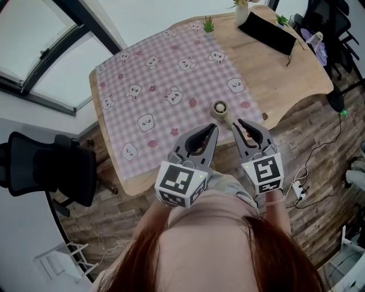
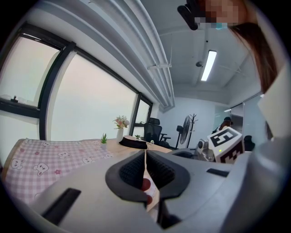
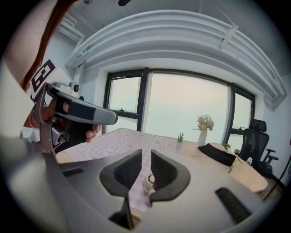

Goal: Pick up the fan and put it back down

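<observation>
The small handheld fan (image 1: 220, 109) rests on the pink bear-print cloth (image 1: 165, 80) near its front edge, on the wooden surface (image 1: 279, 85), with its handle end nearest the right gripper (image 1: 237, 124). That gripper's jaws are held slightly apart and empty, lined up on the fan, apparently for a grasp. The left gripper (image 1: 215, 129) is kept closed on nothing, just beside it, evidently not needed.

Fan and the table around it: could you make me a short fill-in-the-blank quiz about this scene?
1. The fan lies on a ____ checked tablecloth.
2. A white vase at the far end of the table holds ____.
3. The jaws of the left gripper are ____; those of the right gripper stand slightly apart, facing the fan.
Missing words: pink; flowers; shut.
</observation>
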Demonstrator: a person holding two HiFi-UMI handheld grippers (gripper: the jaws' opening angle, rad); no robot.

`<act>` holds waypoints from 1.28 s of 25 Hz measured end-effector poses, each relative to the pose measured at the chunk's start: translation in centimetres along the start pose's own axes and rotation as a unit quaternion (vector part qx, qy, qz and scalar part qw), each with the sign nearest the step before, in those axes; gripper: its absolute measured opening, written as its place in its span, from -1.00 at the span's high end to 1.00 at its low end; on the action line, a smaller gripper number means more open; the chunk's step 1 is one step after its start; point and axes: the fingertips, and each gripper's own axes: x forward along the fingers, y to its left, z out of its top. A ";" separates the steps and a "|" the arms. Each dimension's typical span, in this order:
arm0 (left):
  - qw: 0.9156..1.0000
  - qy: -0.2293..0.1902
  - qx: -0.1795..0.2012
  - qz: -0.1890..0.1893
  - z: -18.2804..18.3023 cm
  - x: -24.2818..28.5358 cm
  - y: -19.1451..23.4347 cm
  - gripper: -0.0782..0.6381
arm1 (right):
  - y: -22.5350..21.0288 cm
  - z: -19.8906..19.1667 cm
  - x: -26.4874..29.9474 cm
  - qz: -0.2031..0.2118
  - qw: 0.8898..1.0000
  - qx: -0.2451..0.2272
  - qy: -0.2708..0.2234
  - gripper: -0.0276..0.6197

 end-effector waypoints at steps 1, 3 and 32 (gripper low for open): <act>1.000 0.001 0.000 0.000 -0.1 0.1 0.2 0.74 | -0.1 -0.4 0.4 0.002 1.000 0.000 0.005 0.73; 1.000 0.004 -0.001 0.001 -0.3 0.4 0.6 0.74 | -0.4 -1.1 1.1 0.005 1.000 -0.001 0.016 0.71; 0.999 0.030 -0.014 0.013 -1.2 4.7 4.8 0.74 | -1.7 -9.8 9.0 0.063 0.989 0.003 0.132 0.50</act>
